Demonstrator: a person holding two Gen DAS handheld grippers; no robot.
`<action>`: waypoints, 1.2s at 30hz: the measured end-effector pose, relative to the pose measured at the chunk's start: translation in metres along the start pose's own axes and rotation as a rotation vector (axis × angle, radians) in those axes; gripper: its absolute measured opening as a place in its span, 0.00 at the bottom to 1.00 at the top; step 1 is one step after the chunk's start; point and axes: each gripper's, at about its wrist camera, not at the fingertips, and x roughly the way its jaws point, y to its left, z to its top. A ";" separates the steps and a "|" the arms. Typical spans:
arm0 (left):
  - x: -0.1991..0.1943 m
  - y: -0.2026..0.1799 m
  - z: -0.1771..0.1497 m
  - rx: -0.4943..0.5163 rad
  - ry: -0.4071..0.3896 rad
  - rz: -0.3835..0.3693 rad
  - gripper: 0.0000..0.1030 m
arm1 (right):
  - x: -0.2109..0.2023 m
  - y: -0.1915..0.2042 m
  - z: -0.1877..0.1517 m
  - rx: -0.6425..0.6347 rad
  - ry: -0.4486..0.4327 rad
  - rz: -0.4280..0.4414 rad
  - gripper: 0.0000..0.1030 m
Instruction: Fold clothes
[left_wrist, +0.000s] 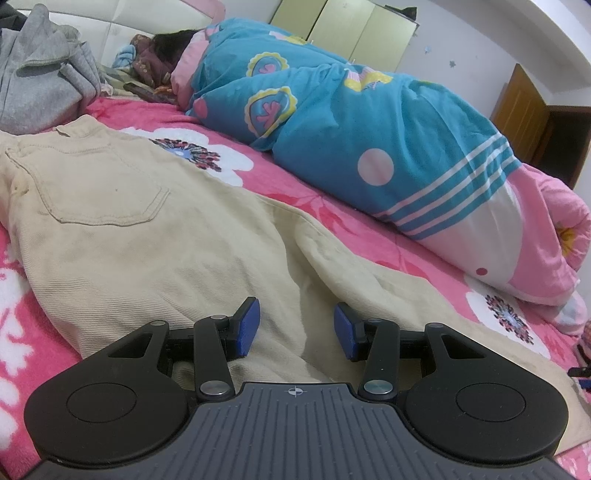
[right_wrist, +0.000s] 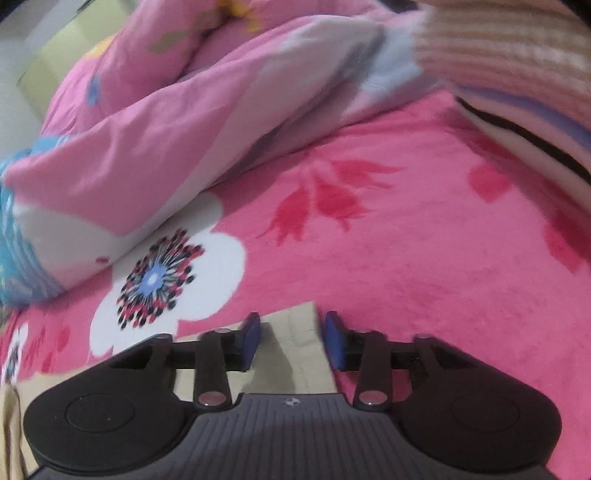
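Beige trousers (left_wrist: 122, 236) lie flat on the bed (left_wrist: 332, 221); soft, floppy twill. Your left gripper (left_wrist: 296, 328) hovers over them, fingers apart, empty. Right gripper (right_wrist: 291, 341) fingers straddle the hem, not pinching. Grab hem corners.
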 end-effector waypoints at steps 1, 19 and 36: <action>0.000 0.000 0.000 0.002 0.000 0.002 0.44 | -0.002 0.004 -0.002 -0.028 -0.013 0.007 0.14; 0.001 -0.002 0.000 0.002 0.002 0.001 0.44 | -0.056 0.039 -0.027 -0.131 -0.095 0.093 0.11; 0.000 -0.001 -0.001 -0.008 -0.001 -0.005 0.44 | -0.092 0.140 -0.095 -0.621 -0.011 0.054 0.12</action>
